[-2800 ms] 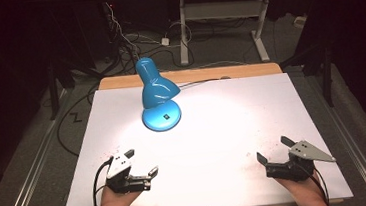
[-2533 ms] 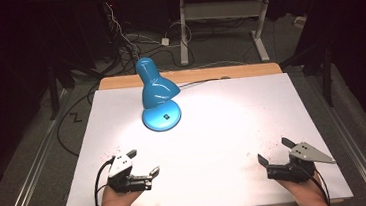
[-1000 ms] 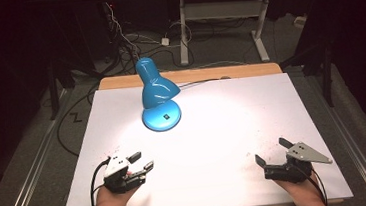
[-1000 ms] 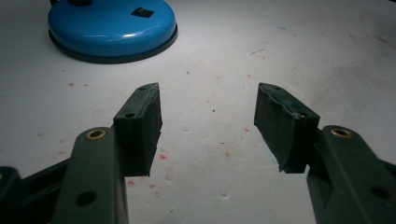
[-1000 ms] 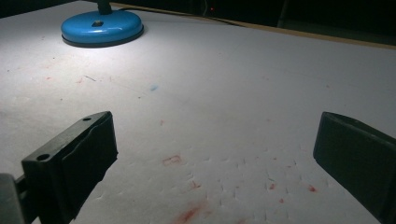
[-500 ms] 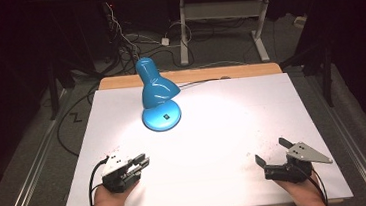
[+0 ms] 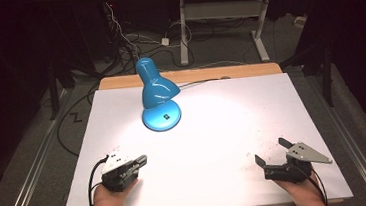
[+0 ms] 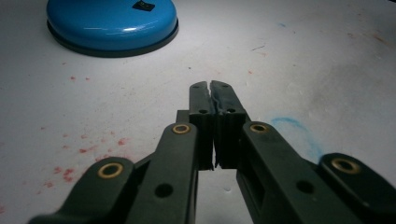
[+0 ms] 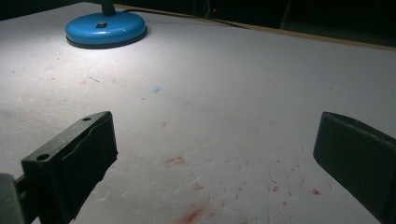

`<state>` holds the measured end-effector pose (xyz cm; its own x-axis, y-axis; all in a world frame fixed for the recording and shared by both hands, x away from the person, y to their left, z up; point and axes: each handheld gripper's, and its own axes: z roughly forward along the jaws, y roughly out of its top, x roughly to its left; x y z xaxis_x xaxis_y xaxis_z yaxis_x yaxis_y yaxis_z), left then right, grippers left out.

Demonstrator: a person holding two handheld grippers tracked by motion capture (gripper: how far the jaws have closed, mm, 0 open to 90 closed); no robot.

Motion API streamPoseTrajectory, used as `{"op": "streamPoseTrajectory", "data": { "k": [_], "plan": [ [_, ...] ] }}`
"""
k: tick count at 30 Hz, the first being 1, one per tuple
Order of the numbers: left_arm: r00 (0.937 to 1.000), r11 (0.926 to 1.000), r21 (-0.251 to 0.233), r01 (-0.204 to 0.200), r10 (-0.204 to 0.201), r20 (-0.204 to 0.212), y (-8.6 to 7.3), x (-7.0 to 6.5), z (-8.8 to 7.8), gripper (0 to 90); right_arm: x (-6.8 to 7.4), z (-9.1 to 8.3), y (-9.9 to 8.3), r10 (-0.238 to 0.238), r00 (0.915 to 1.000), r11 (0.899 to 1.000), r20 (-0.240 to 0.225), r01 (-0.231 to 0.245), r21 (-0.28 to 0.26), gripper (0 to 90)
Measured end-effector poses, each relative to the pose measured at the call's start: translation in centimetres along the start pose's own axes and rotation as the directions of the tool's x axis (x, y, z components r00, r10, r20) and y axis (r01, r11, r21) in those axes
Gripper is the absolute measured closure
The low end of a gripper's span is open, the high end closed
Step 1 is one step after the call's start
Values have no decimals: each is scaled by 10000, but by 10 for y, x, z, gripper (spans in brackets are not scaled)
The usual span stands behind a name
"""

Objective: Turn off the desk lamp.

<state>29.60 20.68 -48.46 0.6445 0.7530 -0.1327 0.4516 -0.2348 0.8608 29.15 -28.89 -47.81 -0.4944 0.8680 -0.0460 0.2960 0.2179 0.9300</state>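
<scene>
Left hand-held gripper (image 7: 141, 162) seen near-left on white bench (image 7: 233, 123), jaws just closed fully, nothing between. Right hand-held gripper (image 7: 271, 151) held wide, empty, near-right. Glossy blue metal desk lamp (image 7: 159, 97) placed far-centre, well apart.

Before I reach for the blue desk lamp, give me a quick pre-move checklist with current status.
1. Left gripper empty: ok, its jaws have just been closing and now meet with nothing between them.
2. Left gripper open for a grasp: not ok, shut.
3. Right gripper open and empty: ok, jaws wide apart over bare white table.
4. Blue desk lamp upright on its round base: ok.
5. Path from both grippers to the lamp free of objects: ok.
6. Lamp cable clear of the grippers: ok, it trails off behind the lamp.
</scene>
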Motion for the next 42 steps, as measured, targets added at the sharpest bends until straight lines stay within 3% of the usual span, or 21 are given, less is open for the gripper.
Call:
{"op": "streamPoseTrajectory", "data": {
  "k": [8, 12, 16, 19, 24, 27, 31, 42],
  "plan": [
    [9999, 9999, 57, 154, -154, 50, 1, 2, 1, 879, 2, 0, 0, 8, 10000, 10000, -54, -8, 56, 1],
    [9995, 9998, 113, 173, -176, 275, 1, 1, 2, 880, 3, 0, 0, -29, 10000, 10000, -67, 29, 68, 1],
    [9997, 9995, -256, 205, -202, 107, 3, -2, -2, 879, 3, 1, 0, -55, 9999, 10000, -99, 56, 80, 1],
    [9991, 9987, -355, 372, -364, 229, 8, -1, -3, 879, 3, 1, 0, -51, 9999, 10000, -111, 52, 72, 1],
    [9994, 9990, -374, 249, -241, 232, 21, -2, -4, 879, 2, -1, 0, -35, 9999, 10000, -120, 35, 28, 1],
    [9999, 9990, -448, 77, -73, 94, 27, 0, 2, 880, 1, -2, 1, -11, 10000, 10000, -99, 11, -8, 1],
    [9994, 9992, -355, 205, -195, 281, 34, 6, 11, 880, 1, -4, 1, -59, 9999, 10000, -112, 58, -79, 1],
    [9994, 9978, -559, 353, -356, -36, 52, 15, 28, 880, 2, -4, 1, 0, 9999, 10000, -120, -1, -44, 1]
  ]
}}
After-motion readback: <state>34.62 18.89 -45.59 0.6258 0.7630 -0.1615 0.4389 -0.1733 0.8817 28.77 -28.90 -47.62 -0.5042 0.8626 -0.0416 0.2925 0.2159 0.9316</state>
